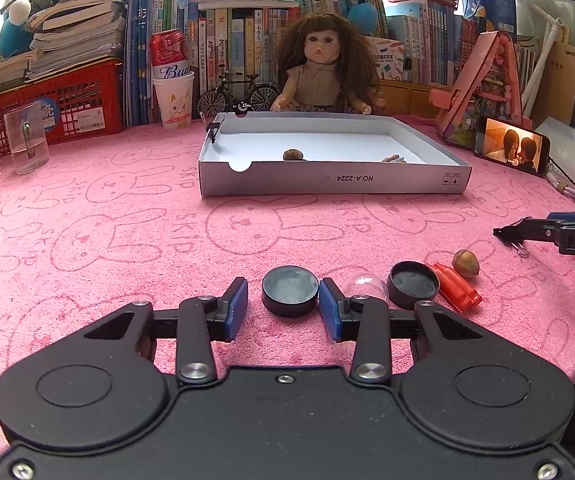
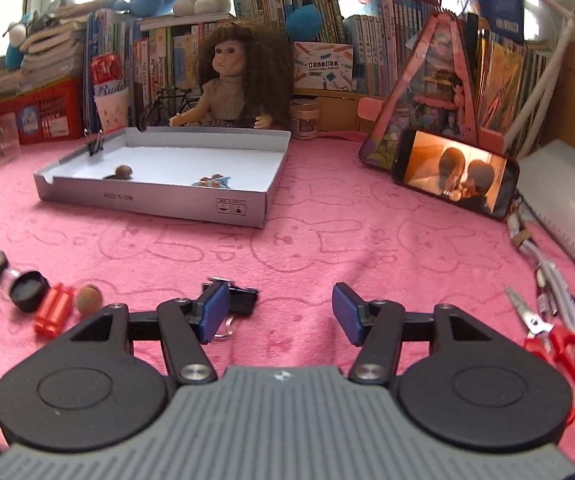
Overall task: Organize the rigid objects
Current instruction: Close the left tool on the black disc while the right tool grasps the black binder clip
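Far ahead of our two tools sits the big white box, open at the top so small hard things can be dropped in; a nut and a few little bits already lie inside it. Between the box and us the pink cloth is soft, so we think nothing rolls far on it. Our left gripper is low on the cloth with its blue pads wide apart, and a black round cap sits right between them, touching or almost touching the right pad, ready to be pinched. Just to the right of that pad lie a clear dome, another black cap, a red plastic piece and an acorn, all close together, waiting their turn. Our right gripper is wide open too and holds nothing. A black binder clip lies just by its left pad, not between the pads. Red scissors lie off to its right.
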Tool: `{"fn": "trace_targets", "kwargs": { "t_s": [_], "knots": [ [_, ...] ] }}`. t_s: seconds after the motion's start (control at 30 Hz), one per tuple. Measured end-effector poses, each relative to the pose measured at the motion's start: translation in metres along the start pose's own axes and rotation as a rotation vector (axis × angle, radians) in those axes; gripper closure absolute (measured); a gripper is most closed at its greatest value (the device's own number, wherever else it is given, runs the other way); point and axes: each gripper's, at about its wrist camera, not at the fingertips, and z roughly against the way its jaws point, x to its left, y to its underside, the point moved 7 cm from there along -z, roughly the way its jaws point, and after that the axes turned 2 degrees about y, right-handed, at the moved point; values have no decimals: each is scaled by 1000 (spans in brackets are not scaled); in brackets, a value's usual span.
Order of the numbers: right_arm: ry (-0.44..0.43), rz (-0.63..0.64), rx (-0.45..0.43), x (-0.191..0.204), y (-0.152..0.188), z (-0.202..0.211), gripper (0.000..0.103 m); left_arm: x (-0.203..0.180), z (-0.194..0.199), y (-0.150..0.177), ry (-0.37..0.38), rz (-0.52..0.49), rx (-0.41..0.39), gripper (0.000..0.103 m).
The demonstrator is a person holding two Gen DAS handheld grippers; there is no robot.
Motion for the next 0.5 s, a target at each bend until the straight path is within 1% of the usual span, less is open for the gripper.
{"fn": "trace_targets", "kwargs": {
  "t_s": [0.07, 0.1, 0.2, 0.33, 0.5],
  "knots": [
    [-19, -26, -2, 6, 1, 4, 32, 0, -1, -1, 1, 3, -3, 72],
    [-27, -33, -3, 9, 1, 5, 31, -1, -1, -1, 2, 1, -4, 74],
    [-37, -37, -5, 20, 3, 7, 29, -1, -2, -1, 1, 2, -6, 74],
    [12, -48, -20, 26, 5, 4, 28, -1, -2, -2, 1, 11, -9, 74],
    [67, -120, -17, 23, 4, -7, 26, -1, -4, -4, -1, 16, -13, 74]
  ]
}}
